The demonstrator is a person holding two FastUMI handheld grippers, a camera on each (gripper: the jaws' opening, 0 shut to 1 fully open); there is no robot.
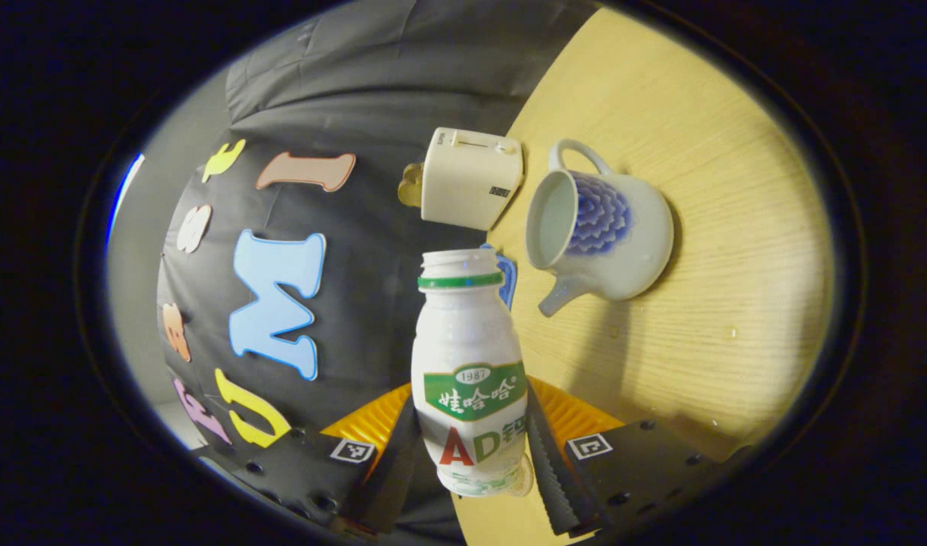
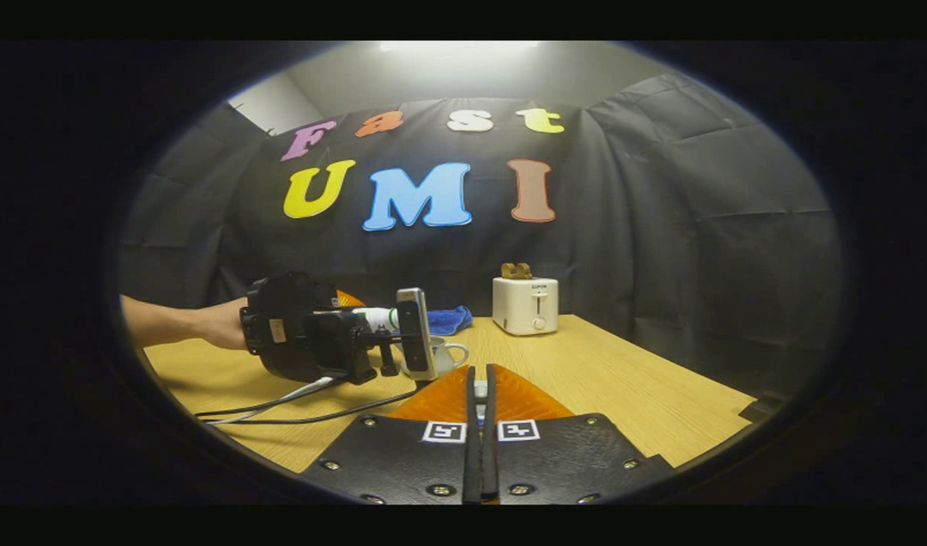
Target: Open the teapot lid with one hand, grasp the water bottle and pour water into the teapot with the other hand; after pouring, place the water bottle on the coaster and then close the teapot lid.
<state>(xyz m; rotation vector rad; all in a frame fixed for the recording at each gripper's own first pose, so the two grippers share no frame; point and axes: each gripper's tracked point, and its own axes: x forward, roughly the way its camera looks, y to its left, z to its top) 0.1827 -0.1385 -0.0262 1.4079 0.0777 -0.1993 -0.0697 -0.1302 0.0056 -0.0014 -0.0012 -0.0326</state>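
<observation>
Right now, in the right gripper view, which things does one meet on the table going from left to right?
Person's hand → left claw holding the water bottle → teapot → toaster. The blue cloth behind overlaps, so I leave it out.

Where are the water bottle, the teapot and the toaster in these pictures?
water bottle (image 1: 469, 356): left gripper view, on its label.
teapot (image 1: 623, 235): left gripper view, on its body beside the blue pattern.
toaster (image 2: 525, 305): right gripper view, on its front face.
</observation>
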